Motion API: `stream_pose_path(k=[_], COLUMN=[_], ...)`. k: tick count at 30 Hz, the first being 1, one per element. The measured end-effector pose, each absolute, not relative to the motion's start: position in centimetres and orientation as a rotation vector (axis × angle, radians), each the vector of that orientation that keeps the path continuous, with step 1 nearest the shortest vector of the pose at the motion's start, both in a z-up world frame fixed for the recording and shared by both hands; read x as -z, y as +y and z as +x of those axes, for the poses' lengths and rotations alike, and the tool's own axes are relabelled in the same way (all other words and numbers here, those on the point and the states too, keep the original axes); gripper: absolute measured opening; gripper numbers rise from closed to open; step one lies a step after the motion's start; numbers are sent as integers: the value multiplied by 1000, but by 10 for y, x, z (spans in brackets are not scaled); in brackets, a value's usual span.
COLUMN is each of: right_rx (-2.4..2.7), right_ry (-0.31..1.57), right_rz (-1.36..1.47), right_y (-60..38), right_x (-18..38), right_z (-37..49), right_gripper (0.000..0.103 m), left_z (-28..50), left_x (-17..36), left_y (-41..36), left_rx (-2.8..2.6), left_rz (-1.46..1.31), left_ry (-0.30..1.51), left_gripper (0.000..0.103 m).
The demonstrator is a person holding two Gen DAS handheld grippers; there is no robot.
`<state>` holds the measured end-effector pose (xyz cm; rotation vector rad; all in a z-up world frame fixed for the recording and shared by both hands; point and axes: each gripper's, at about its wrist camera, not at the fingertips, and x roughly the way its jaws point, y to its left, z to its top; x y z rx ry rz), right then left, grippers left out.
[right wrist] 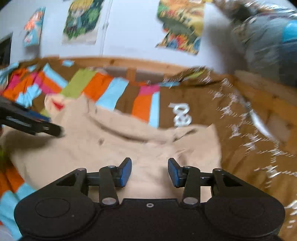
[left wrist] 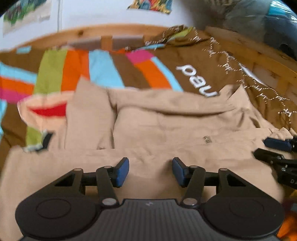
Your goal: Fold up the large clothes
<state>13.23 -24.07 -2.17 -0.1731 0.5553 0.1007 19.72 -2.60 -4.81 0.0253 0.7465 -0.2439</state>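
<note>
Brown fabric with stripes of orange, green, blue and pink forms the bedspread (left wrist: 115, 63) (right wrist: 194, 96), which covers the bed and carries white lettering on its brown part. A pale wooden bed frame (left wrist: 89, 31) (right wrist: 130, 62) runs along its far edge and down the right side, against a white wall (left wrist: 96, 13) (right wrist: 130, 27) hung with colourful pictures (left wrist: 150, 5) (right wrist: 180, 26).

The beige garment (left wrist: 167, 126) (right wrist: 130, 148), the task's large item of clothing, lies spread on the bedspread in front of both cameras, partly folded, with overlapping layers and a long crease across its upper part. In the left wrist view a red lining patch (left wrist: 50, 111) shows at its far left end, seen also in the right wrist view (right wrist: 58, 105), and a small metal button (left wrist: 207, 139) sits on its right half.

The left hand-held gripper (left wrist: 150, 171) hovers over the near edge of the garment, its blue-padded fingers spread wide apart and nothing between them; it also enters the right wrist view from the left (right wrist: 31, 122). The right hand-held gripper (right wrist: 149, 171) likewise stands released above the near cloth, fingers apart and empty. At the right edge of the left wrist view it appears again (left wrist: 278, 150), just beside the garment's right corner; whether it touches the cloth there cannot be told.
</note>
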Motion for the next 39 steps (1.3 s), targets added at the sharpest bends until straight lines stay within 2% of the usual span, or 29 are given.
stream_pose_path(k=[7,12,16,20,24,25,27,28,29,30,31,32,33,39], right_rx=[-90,-59,47,91,111,119,124,123,125,128,125,121,114,84], right_ry=[626,643,641,737,692,683,672,674,680,684,681,670,663,704], right_rz=[-83,-40,-29,40,-33,-32,-14,-6,7,24,42,65,83,289], right_y=[-255,-264,-283,-298,-291,-290,-292,-293,-293,-293,-292,-291,-288,-276], right_x=[71,53,28,49,63,65,64,62,58,52,46,39,33,14], right_z=[145,133,113,118,119,119,118,117,115,113,109,103,100,61], right_gripper=[45,46,49,49,49,49,49,49,54,65,72,84,91,97], left_z=[191,174,180,182,182,181,175,169,163,156,146,137,129,86], left_x=[56,35,53,60,62,60,52,47,41,35,30,25,22,21], left_y=[-20,7,27,37,42,42,41,42,42,43,45,47,51,76], left_rx=[265,179,66,80,91,81,43,29,7,-19,-37,-41,-37,45], left_rz=[73,-34,-38,-56,-79,-74,-73,-82,-90,-98,-108,-124,-140,-272], left_ry=[697,657,740,714,705,708,704,694,683,667,647,636,633,707], left_gripper=[57,58,55,55,56,58,79,85,94,98,100,102,102,102])
